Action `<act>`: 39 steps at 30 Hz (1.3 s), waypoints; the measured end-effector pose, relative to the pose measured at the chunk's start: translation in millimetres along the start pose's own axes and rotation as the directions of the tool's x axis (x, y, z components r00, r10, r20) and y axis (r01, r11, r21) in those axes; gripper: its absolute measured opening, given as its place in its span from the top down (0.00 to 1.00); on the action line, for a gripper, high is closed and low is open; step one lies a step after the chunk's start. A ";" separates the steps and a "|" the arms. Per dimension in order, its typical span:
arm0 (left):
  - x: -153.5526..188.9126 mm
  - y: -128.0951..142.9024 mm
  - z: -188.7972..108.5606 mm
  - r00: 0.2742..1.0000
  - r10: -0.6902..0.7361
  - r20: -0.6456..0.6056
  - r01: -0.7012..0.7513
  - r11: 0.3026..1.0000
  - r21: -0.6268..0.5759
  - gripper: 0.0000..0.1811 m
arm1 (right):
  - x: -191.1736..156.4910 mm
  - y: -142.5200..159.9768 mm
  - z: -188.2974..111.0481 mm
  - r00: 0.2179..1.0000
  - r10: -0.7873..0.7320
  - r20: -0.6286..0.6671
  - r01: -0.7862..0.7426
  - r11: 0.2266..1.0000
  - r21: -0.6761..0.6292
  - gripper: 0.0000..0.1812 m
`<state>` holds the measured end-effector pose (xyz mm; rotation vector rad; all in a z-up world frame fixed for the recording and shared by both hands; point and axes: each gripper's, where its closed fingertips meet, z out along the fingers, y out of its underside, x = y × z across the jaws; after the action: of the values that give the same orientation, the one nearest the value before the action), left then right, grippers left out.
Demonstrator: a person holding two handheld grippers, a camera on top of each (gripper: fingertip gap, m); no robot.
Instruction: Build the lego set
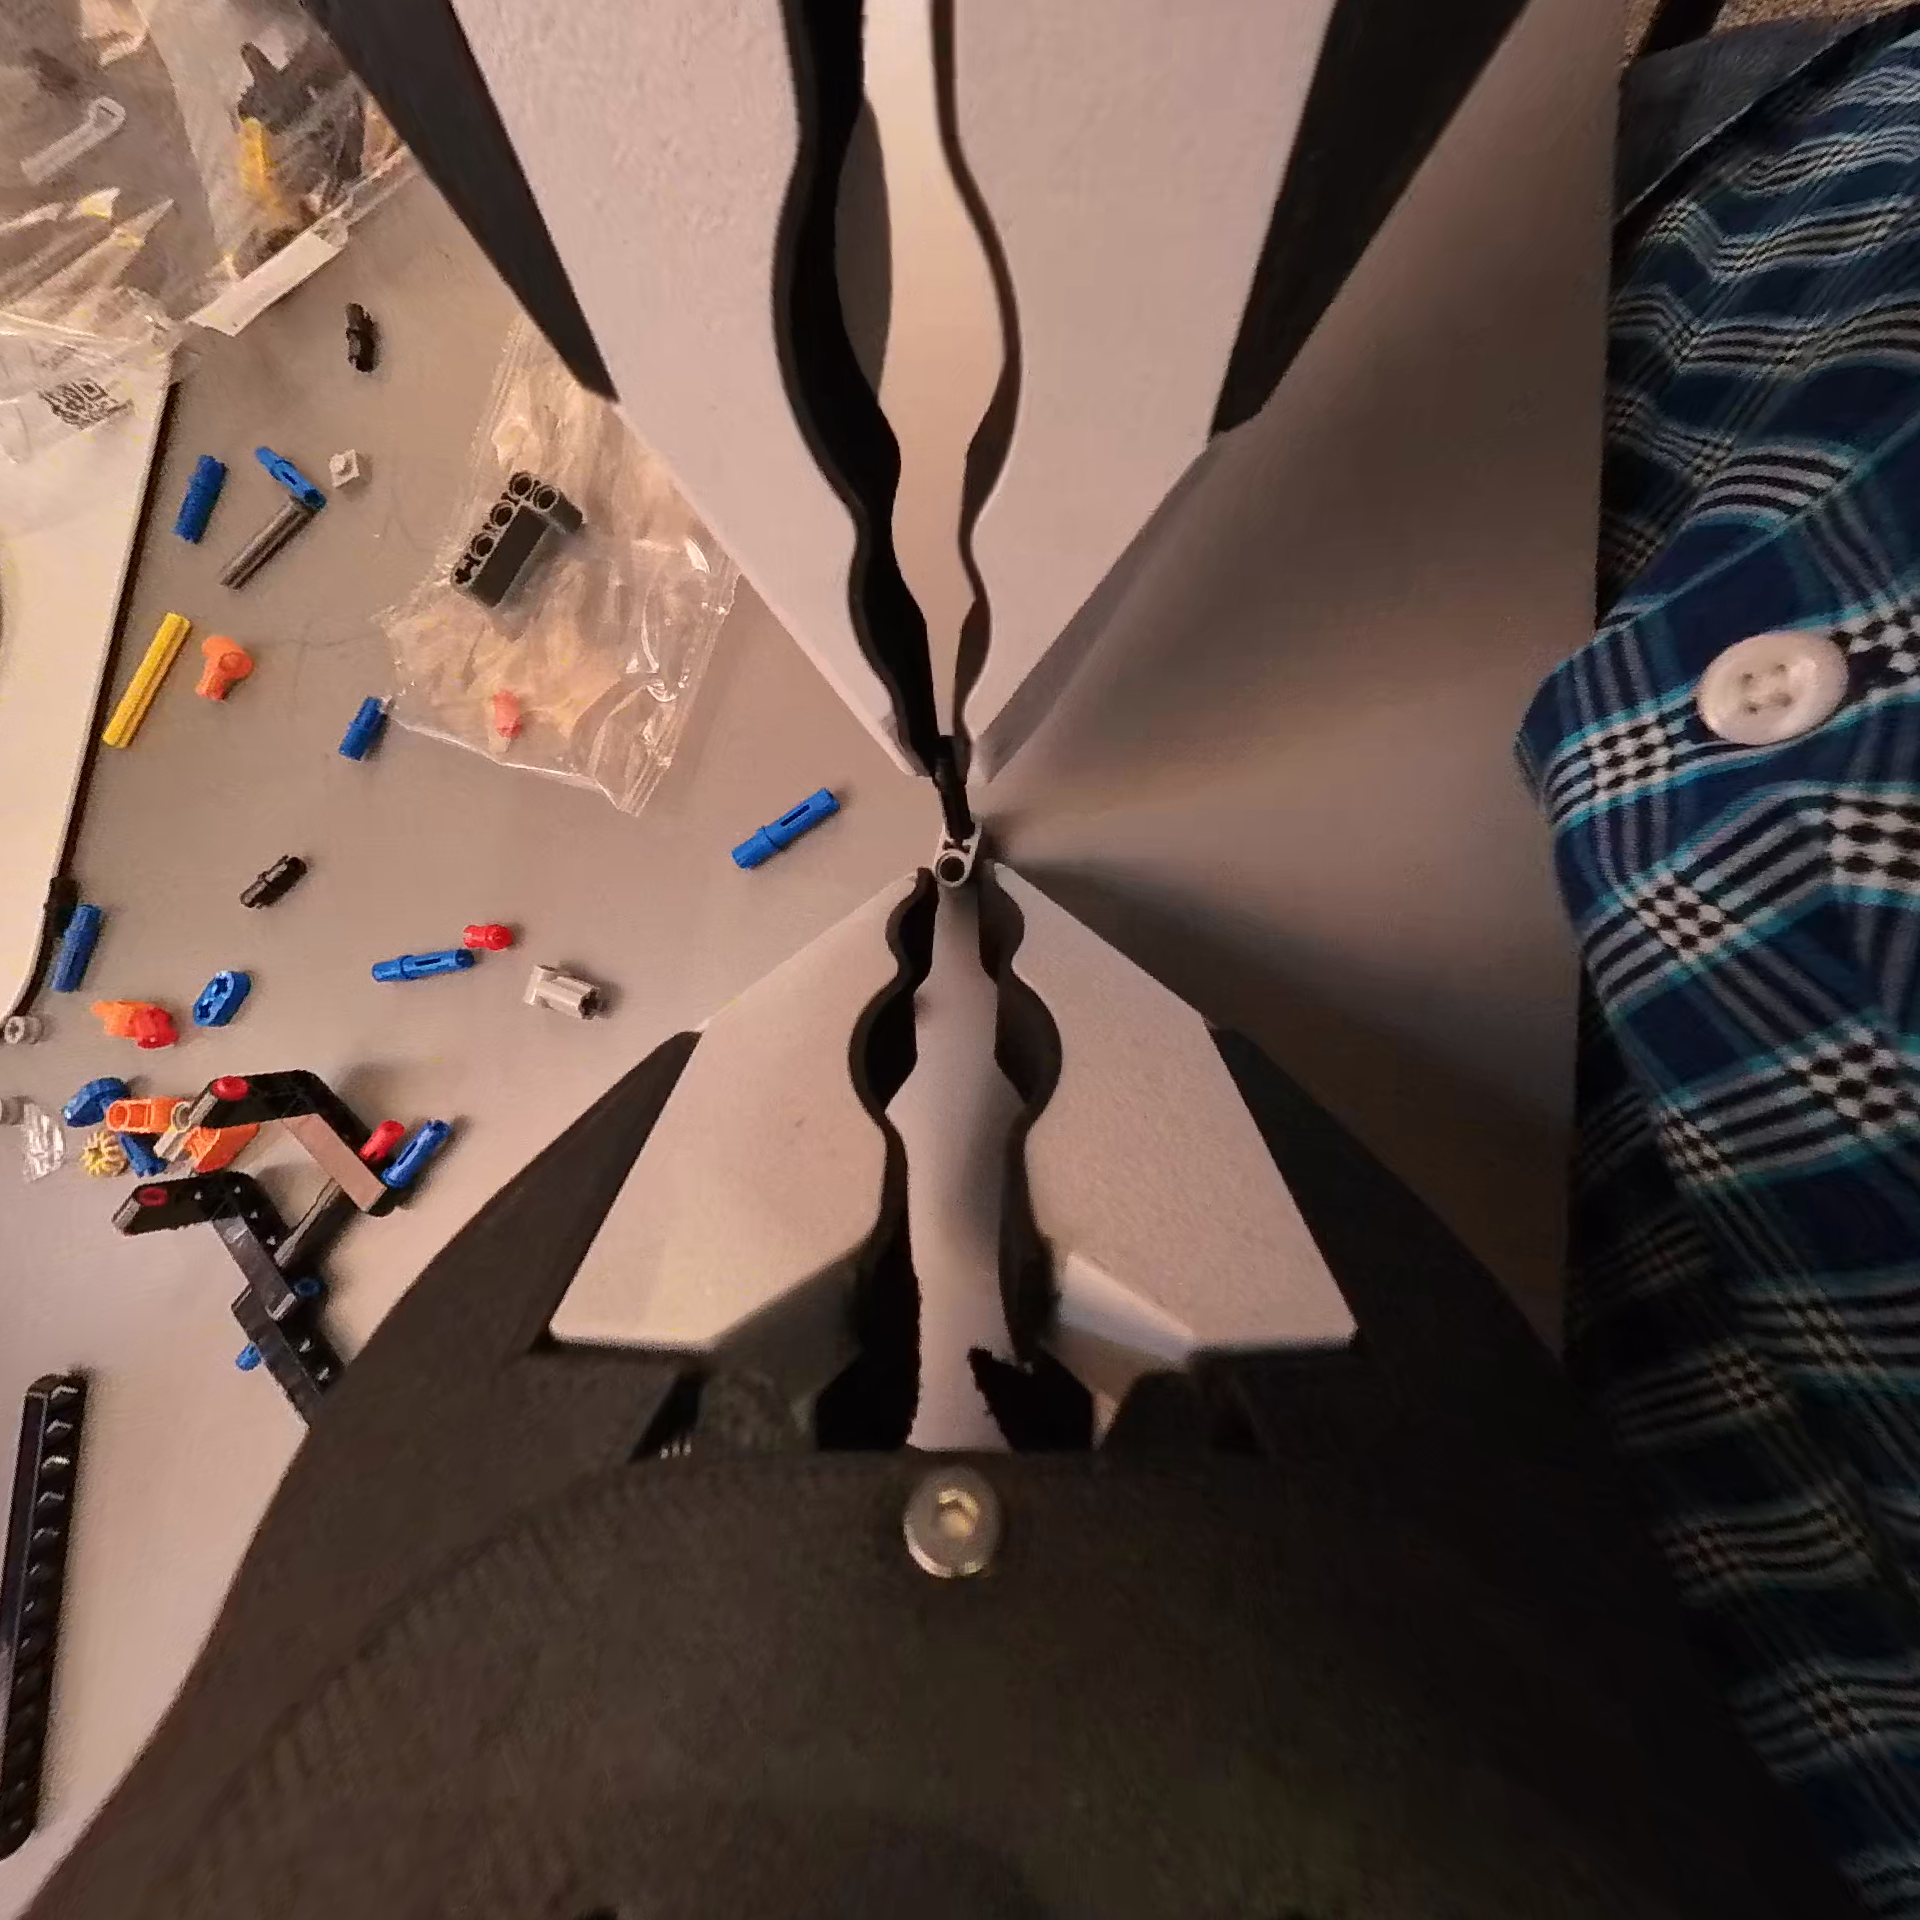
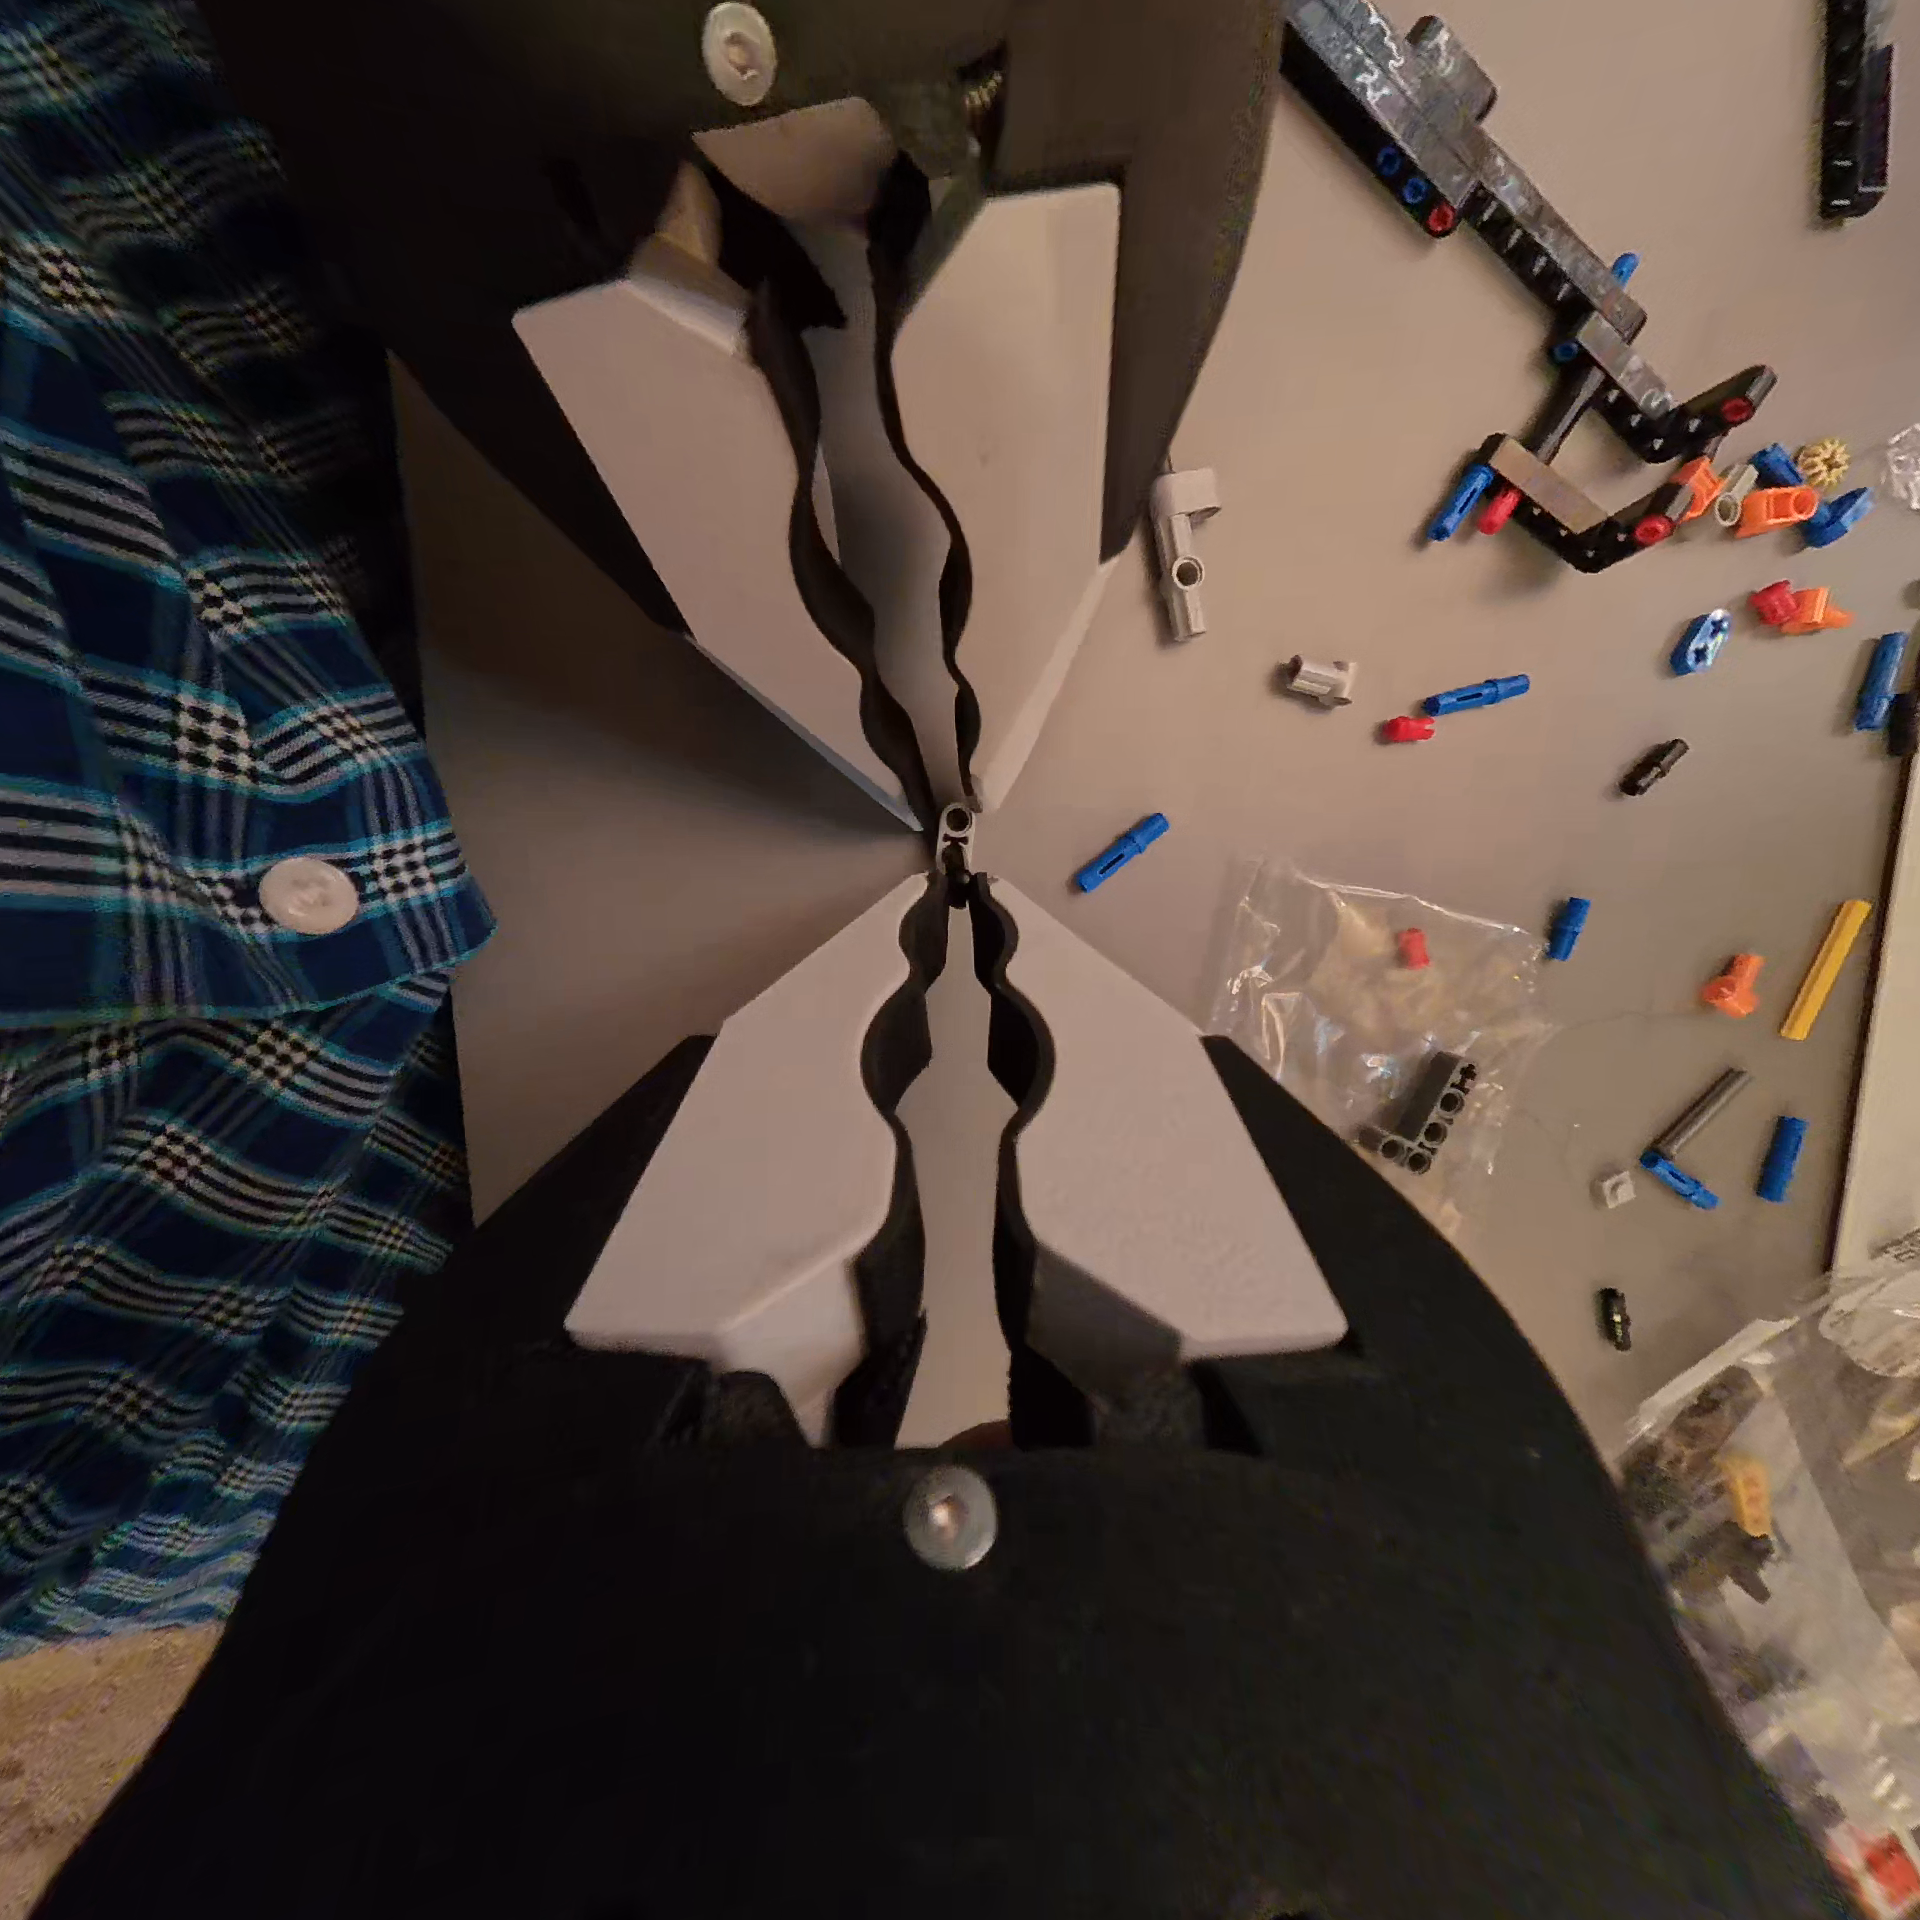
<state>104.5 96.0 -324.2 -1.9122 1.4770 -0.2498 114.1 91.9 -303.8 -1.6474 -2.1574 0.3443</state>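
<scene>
My left gripper (image 1: 954, 885) is shut on a small light grey connector (image 1: 954, 862) with a round hole. My right gripper (image 2: 961, 896) is shut on a small black pin (image 2: 958, 885). The two grippers meet tip to tip above the grey table (image 1: 623, 1039). The pin (image 1: 950, 788) touches the end of the connector (image 2: 956, 826); how deep it sits is hidden. In the left wrist view the right gripper (image 1: 948, 764) comes in from the top. In the right wrist view the left gripper (image 2: 951, 805) comes in from the top.
A partly built black assembly (image 1: 260, 1164) (image 2: 1621, 436) lies on the table among loose blue, red, orange and yellow pieces. A clear bag holds a black beam (image 1: 520, 540) (image 2: 1423, 1122). Bags of parts (image 2: 1766, 1507) lie nearby. A person's plaid shirt (image 1: 1766, 935) is close. Both grippers' tips are close together, under 4 cm apart. The left tips stand about 15 centimeters off the partly built black assembly (image 2: 1621, 436). Seen from the left wrist view (image 1: 284, 1196) as well.
</scene>
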 end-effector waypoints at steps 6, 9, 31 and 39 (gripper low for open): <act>-0.1 -0.6 0.7 1.000 0.003 -0.002 -0.003 1.000 0.024 0.97 | 0.0 -2.7 0.3 0.995 -0.102 -0.002 0.102 0.993 -0.052 0.99; -0.1 -0.3 0.7 1.000 -0.002 -0.004 0.002 0.999 0.036 0.97 | 1.4 -1.8 -0.3 0.991 -0.134 0.012 0.135 0.988 -0.074 0.99; 2.7 -1.4 -1.2 0.999 0.019 0.025 -0.020 0.999 0.026 0.98 | 1.4 2.8 -4.0 0.996 -0.064 0.056 0.066 0.997 -0.034 0.99; 2.8 -0.2 -6.2 0.999 -0.038 0.004 0.037 0.999 0.037 0.96 | 10.1 0.1 -16.4 0.990 0.124 0.072 -0.131 0.986 0.103 0.99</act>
<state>102.3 90.9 -320.3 -1.9110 1.4250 -0.2881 119.4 100.8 -287.6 -1.7393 -2.0453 0.5496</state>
